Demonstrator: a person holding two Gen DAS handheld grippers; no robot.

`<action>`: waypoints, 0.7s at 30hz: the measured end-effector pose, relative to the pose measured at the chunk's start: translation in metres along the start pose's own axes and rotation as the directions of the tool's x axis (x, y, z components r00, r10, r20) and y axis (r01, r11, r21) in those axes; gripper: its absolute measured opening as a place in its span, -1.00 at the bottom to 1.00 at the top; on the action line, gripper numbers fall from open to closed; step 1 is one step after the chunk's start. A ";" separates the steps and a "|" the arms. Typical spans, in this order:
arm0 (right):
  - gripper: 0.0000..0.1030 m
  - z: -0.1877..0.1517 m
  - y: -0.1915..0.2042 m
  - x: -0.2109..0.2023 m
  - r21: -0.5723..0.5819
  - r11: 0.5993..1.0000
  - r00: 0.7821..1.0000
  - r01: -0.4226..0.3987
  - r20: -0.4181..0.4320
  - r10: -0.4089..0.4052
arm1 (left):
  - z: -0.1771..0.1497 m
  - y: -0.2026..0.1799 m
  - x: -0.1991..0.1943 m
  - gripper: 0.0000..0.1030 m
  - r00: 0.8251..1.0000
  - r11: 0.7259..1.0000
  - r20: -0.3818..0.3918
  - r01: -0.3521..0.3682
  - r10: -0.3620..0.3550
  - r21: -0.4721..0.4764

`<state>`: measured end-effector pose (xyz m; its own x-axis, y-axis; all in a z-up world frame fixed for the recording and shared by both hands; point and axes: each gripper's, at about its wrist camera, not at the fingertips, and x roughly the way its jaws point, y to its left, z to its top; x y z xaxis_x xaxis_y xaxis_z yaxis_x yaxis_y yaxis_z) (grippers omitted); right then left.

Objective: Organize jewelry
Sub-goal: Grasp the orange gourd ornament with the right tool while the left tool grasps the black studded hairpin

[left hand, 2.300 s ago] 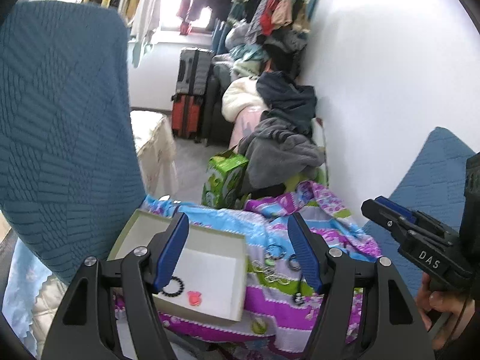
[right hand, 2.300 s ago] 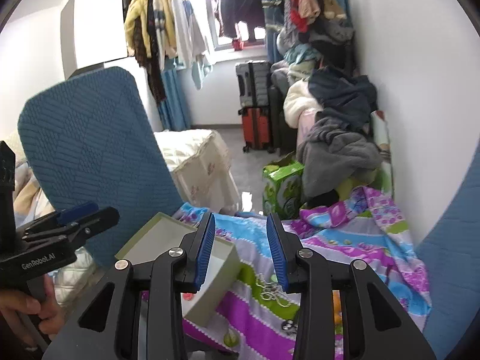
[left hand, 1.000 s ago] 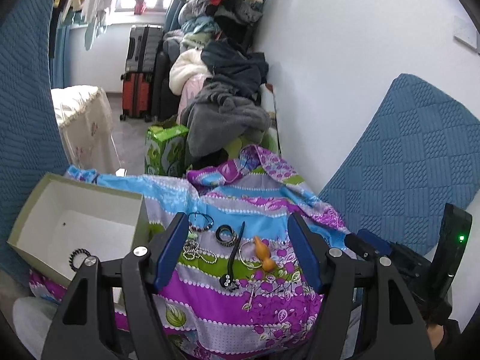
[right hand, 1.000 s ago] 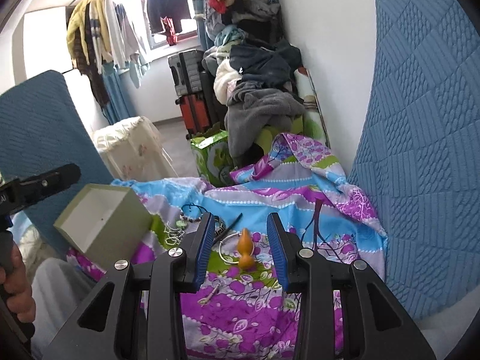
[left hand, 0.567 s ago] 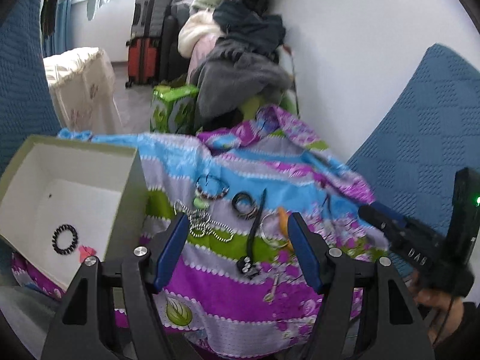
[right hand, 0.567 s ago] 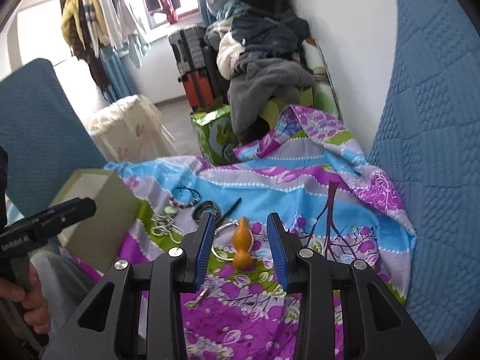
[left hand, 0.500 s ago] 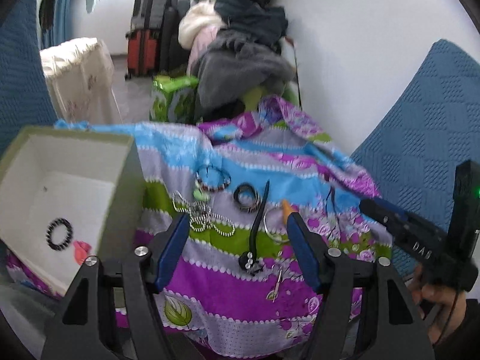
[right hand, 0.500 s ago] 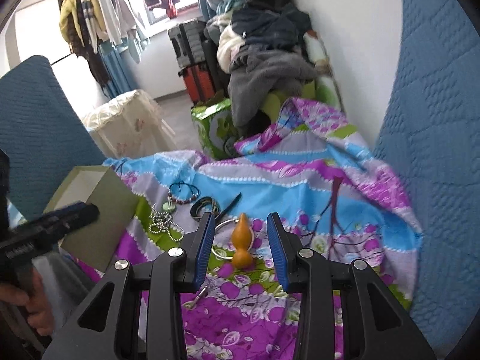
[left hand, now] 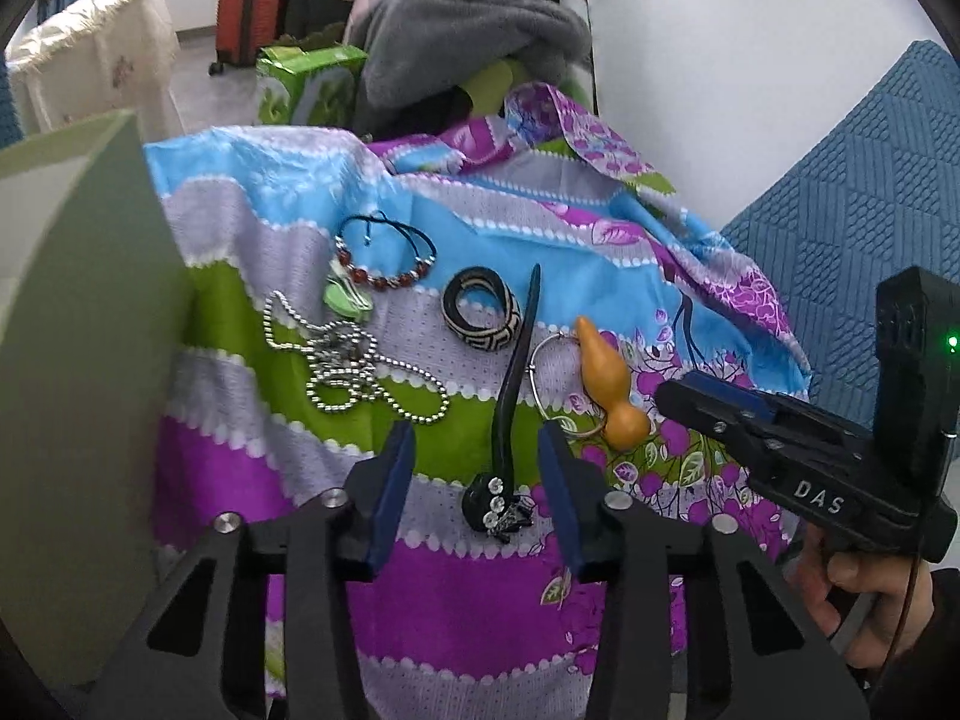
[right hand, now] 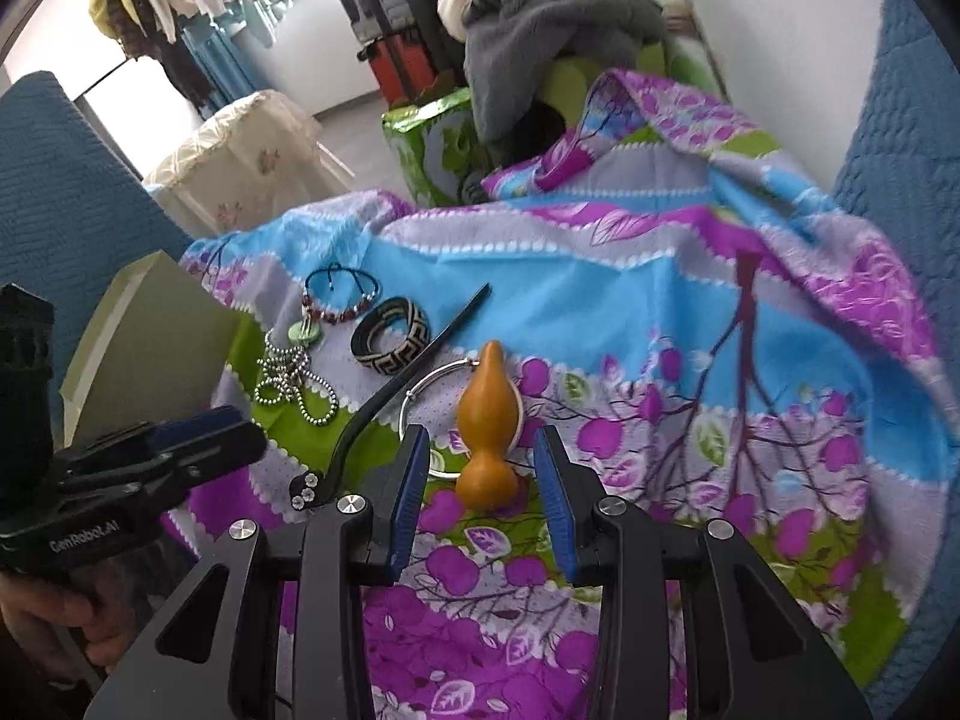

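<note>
Jewelry: orange gourd pendant (right hand: 487, 432) (on a ring) between spread right gripper (right hand: 483, 495); left gripper (left hand: 474, 495) spread.

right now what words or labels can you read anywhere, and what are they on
"DAS": white letters on the black body of the right tongs, seen from the left wrist view.
"GenRobot.AI": white letters on the black body of the left tongs, seen from the right wrist view.
The green patterned bag shows no print clear enough to read.
</note>
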<state>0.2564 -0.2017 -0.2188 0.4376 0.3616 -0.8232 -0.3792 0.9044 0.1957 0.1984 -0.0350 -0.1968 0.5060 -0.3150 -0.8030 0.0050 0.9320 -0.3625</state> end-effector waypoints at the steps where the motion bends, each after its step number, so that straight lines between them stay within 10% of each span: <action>1: -0.35 0.001 0.001 0.003 -0.002 1.000 1.000 0.001 -0.008 -0.001 | 0.001 0.000 0.004 -0.28 1.000 1.000 -0.009 0.007 -0.007 -0.001; 21: -0.55 0.000 -0.009 0.035 0.040 0.999 0.994 -0.007 -0.104 0.011 | 0.005 -0.017 0.052 -0.57 0.997 0.994 -0.072 0.001 0.007 0.110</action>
<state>0.2757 -0.1974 -0.2495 0.3459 0.3461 -0.8721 -0.3496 0.9101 0.2225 0.2294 -0.0663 -0.2298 0.4429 -0.3203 -0.8374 0.1001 0.9458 -0.3088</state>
